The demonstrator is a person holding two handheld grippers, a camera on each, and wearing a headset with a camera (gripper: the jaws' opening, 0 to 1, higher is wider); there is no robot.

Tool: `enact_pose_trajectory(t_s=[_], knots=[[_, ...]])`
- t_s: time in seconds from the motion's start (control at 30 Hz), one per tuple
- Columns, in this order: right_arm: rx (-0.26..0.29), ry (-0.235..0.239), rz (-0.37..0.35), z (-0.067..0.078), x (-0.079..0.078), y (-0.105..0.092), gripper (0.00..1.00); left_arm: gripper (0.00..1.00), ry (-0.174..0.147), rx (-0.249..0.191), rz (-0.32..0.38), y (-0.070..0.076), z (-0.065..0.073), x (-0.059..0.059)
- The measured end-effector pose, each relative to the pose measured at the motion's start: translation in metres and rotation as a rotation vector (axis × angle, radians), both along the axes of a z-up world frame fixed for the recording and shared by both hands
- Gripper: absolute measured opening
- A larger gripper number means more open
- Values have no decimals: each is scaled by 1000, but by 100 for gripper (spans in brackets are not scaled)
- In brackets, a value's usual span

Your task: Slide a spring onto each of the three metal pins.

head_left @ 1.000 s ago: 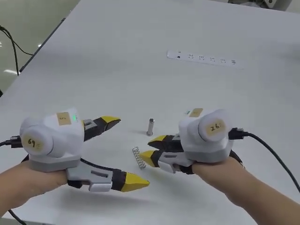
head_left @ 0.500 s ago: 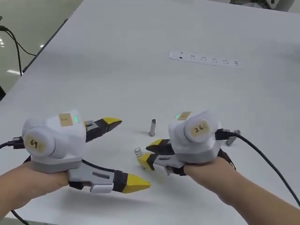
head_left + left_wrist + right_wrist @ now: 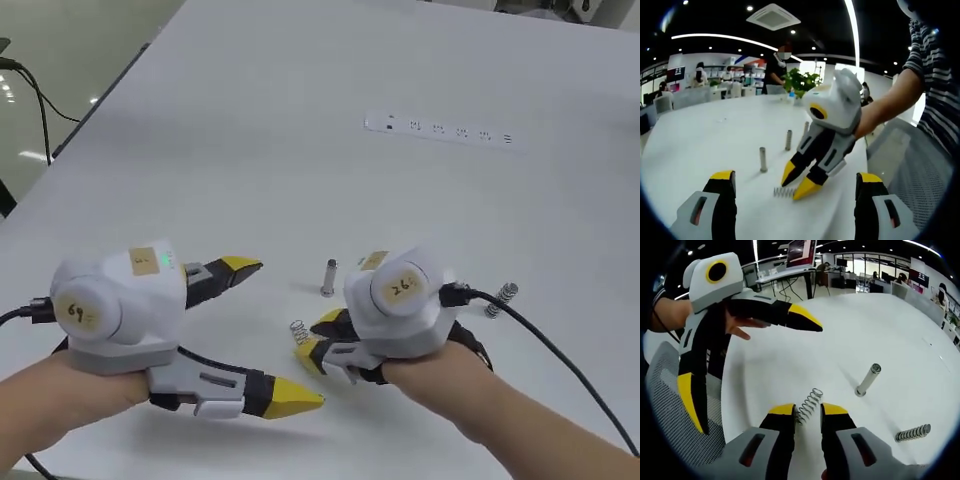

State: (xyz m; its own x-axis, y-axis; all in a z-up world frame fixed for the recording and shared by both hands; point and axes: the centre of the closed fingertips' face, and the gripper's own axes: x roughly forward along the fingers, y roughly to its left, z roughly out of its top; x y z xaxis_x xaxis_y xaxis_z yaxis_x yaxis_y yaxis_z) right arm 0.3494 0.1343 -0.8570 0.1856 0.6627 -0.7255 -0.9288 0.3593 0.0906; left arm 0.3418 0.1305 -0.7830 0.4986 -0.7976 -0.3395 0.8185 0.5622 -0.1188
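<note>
A small coiled metal spring (image 3: 808, 405) is seen lying on the white table (image 3: 300, 150). Its near end is placed between the jaws of the right gripper (image 3: 807, 411), which are set narrow, with a gap left at one side. A short upright metal pin (image 3: 868, 380) is found near, and a second spring (image 3: 912, 432) further off. The left gripper (image 3: 280, 333) is spread wide, and nothing is held in it.
</note>
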Motion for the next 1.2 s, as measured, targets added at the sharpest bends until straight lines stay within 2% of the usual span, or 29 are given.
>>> enact_pose_trajectory(t_s=[0.3, 0.43, 0.53, 0.73, 1.0, 1.2], knots=[[-11, -4, 19, -4, -2, -2, 14, 97, 2, 0, -4, -1, -1, 1], [-15, -18, 31, -4, -2, -3, 12, 97, 5, 0, -3, -1, -2, 2], [-20, -53, 62, -4, -3, -3, 8, 97, 6, 2, -4, 0, -3, 2], [-22, -53, 76, -4, -4, -1, 8, 97, 8, 2, -8, -1, -4, 1], [1, -61, 64, 7, 1, -7, 8, 97, 8, 3, -13, -3, -4, 1], [-1, -81, 62, 13, 6, -21, 8, 97, 3, 3, -16, -6, -2, 2]])
